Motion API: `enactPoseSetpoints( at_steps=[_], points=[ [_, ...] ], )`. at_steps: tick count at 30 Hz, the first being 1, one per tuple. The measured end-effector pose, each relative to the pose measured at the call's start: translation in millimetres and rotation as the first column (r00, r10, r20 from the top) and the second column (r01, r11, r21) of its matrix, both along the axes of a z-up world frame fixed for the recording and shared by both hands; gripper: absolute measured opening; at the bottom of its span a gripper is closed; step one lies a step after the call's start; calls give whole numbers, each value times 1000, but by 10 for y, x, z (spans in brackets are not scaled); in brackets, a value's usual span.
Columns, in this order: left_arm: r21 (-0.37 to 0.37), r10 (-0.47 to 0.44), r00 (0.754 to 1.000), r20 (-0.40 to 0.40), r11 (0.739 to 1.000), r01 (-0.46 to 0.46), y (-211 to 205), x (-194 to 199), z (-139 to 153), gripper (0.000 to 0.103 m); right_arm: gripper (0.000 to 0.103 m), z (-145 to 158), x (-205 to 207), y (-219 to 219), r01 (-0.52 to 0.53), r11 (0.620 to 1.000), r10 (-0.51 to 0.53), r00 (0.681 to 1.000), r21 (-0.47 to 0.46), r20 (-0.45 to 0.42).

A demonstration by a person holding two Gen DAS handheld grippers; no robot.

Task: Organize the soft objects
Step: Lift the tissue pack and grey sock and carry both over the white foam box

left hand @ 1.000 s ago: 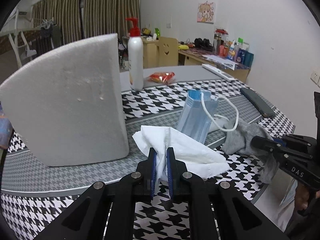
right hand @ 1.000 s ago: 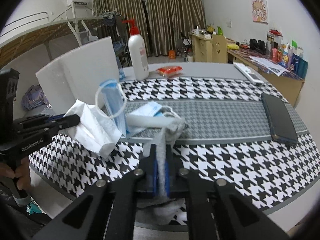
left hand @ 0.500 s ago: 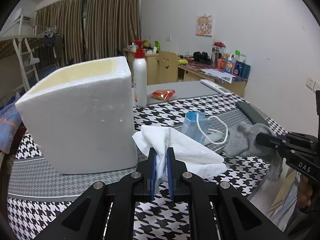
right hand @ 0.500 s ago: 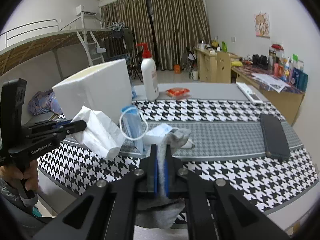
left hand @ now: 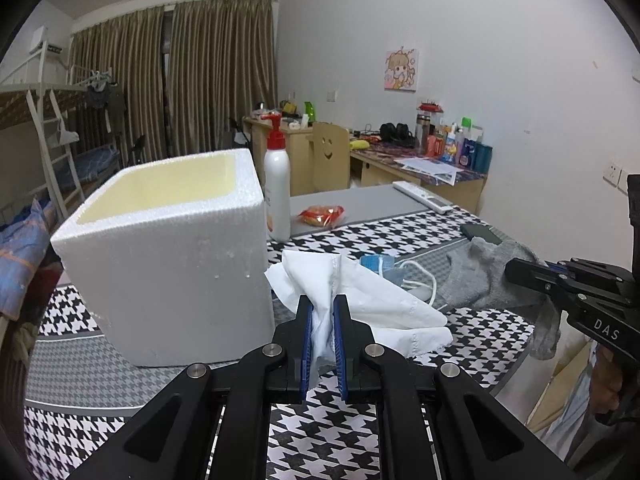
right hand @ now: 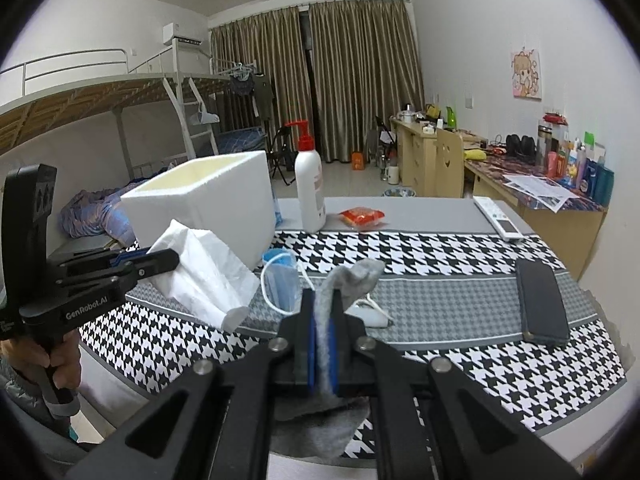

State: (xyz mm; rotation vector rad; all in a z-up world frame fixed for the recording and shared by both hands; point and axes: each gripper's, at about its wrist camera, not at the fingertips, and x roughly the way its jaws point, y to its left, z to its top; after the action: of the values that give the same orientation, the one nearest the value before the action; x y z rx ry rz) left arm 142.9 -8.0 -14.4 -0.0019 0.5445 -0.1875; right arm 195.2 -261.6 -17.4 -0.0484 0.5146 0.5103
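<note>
My left gripper (left hand: 323, 305) is shut on a crumpled white tissue (left hand: 372, 300), held in the air just right of the open white foam box (left hand: 168, 248). In the right wrist view the same tissue (right hand: 204, 276) hangs from the left gripper (right hand: 166, 257) in front of the foam box (right hand: 208, 204). My right gripper (right hand: 324, 300) is shut on a grey sock (right hand: 352, 276), lifted above the table; the grey sock (left hand: 484, 276) also shows at the right of the left wrist view. A blue face mask (right hand: 280, 280) lies on the houndstooth cloth between them.
A white pump bottle (right hand: 310, 188) stands behind the box, with a red snack packet (right hand: 362, 216) beside it. A white remote (right hand: 498, 224) and a dark phone (right hand: 540, 300) lie on the table's right side. A desk and a chair stand beyond, a bunk bed to the left.
Both grippers have risen with the tissue and the sock held. The views now look down over the foam box's rim into its open top.
</note>
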Motion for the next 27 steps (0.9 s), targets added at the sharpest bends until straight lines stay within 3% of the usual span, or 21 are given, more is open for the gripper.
enactPoseSetpoints(
  at_steps=[27],
  points=[
    [15,-3,992,123,1000,1,94,-117,455,11,8,309,15,76,-23,1000,21,994,21,107]
  ],
)
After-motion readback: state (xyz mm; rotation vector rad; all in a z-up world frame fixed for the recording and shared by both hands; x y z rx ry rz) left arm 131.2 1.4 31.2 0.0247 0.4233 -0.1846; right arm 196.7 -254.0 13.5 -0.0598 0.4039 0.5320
